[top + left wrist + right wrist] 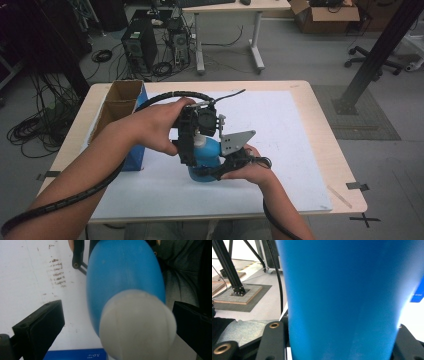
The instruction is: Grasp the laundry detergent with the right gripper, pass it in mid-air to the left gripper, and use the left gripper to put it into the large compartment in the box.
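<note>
A blue bottle (206, 159) with a white cap (199, 139) stands upright near the middle of the table (320, 150), on a white sheet (280, 130) that covers most of the top.

Right gripper (218, 170): low, at the bottle's near right side, held by the person's right hand (250, 169). In the right gripper view its black jaws sit against both sides of the blue body (342, 300), clamped on it. A grey three-cornered plate (236, 140) stands up from it.

Left gripper (192, 145): comes down over the bottle top from above, gripped by the left hand (160, 125). In the left gripper view its jaws stand wide, one on each side of the cap (137, 325), with visible gaps, touching nothing.

An open cardboard box (119, 102) with a blue side sits at the left of the table, just beside the left forearm. A black ribbed cable (65, 200) trails back along that arm.

On the floor beyond: a computer tower (139, 45), tangled cables, a second desk.
</note>
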Demonstrator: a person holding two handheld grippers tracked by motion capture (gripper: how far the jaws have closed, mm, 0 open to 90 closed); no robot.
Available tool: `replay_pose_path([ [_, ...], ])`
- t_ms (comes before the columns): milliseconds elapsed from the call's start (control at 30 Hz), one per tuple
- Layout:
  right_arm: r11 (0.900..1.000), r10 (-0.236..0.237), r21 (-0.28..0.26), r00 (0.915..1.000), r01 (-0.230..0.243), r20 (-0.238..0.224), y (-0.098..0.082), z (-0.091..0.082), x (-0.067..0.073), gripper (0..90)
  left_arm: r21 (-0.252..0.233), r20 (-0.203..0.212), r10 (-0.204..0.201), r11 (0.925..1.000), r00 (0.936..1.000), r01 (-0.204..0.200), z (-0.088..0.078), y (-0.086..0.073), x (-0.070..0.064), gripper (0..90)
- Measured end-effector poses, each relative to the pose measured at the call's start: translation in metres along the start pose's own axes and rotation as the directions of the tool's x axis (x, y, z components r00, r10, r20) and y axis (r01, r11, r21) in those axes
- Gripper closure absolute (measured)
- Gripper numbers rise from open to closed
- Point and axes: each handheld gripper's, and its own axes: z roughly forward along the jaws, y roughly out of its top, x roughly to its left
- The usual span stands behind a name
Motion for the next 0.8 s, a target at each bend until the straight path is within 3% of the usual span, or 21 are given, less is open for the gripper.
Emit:
replay_pose_path([
  [333,1.000,-0.003,-0.002,1.0000,0.003,0.000,0.0020,0.0043,-0.0010,45.7,0.009,-0.001,0.004,1.0000,1.0000,-0.004,0.0052,0.0012,-0.0012,0.2],
  [800,1.000,-0.001,-0.002,1.0000,0.001,0.007,0.0027,0.0050,-0.0014,45.6,0.016,-0.040,0.020,0.9997,0.9990,-0.020,0.0099,0.0044,-0.0027,1.0],
])
